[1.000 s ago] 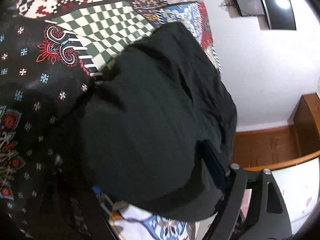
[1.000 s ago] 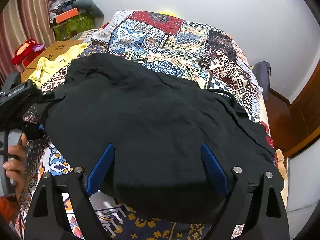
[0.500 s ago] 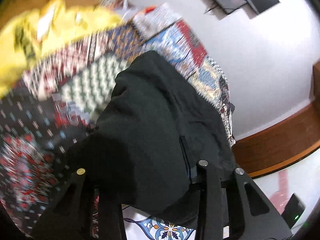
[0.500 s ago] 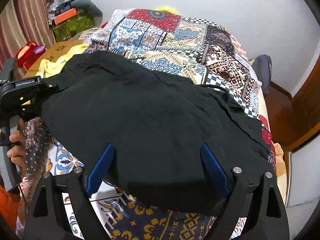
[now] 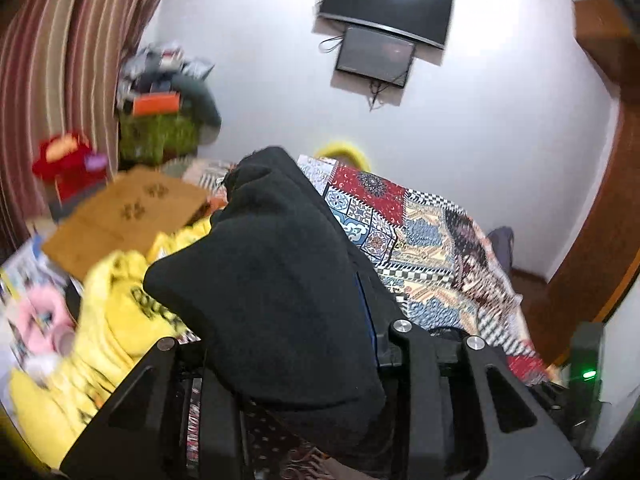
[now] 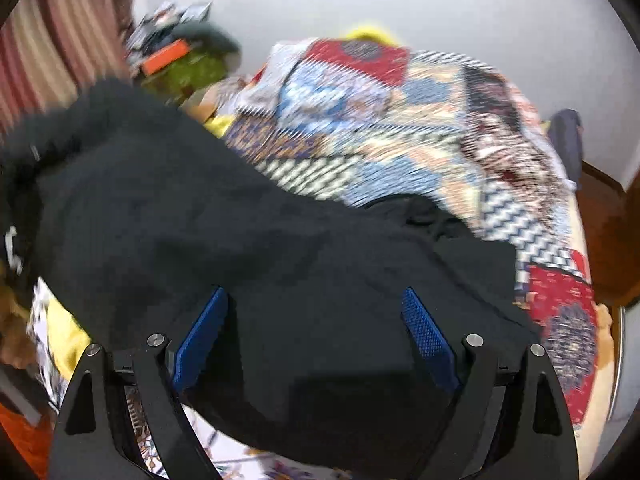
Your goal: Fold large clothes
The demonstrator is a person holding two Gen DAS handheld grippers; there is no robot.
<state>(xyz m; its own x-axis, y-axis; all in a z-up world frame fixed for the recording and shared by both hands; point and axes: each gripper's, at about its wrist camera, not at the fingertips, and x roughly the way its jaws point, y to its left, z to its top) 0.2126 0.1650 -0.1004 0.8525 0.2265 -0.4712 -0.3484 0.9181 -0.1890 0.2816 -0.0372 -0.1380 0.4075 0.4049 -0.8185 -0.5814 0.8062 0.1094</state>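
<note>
A large black garment (image 6: 240, 240) lies across the patchwork bedspread (image 6: 400, 120) and is lifted at its near edge. My right gripper (image 6: 316, 320) stands with its blue pads (image 6: 424, 328) wide apart, and the black cloth drapes over and between them. In the left wrist view the same black garment (image 5: 280, 280) is bunched up and hangs over my left gripper (image 5: 288, 344). The cloth hides its fingertips, so I cannot see how its jaws stand.
A yellow garment (image 5: 108, 320) lies at the left of the bed. A brown cardboard box (image 5: 128, 216) and a cluttered pile (image 5: 160, 120) stand by the striped curtain. A television (image 5: 384, 0) hangs on the white wall. Wooden furniture (image 5: 592, 220) is at the right.
My left gripper has swung up and turned toward the far wall, carrying the bunched black cloth with it. The right view is now blurred and the garment's left side has risen.
</note>
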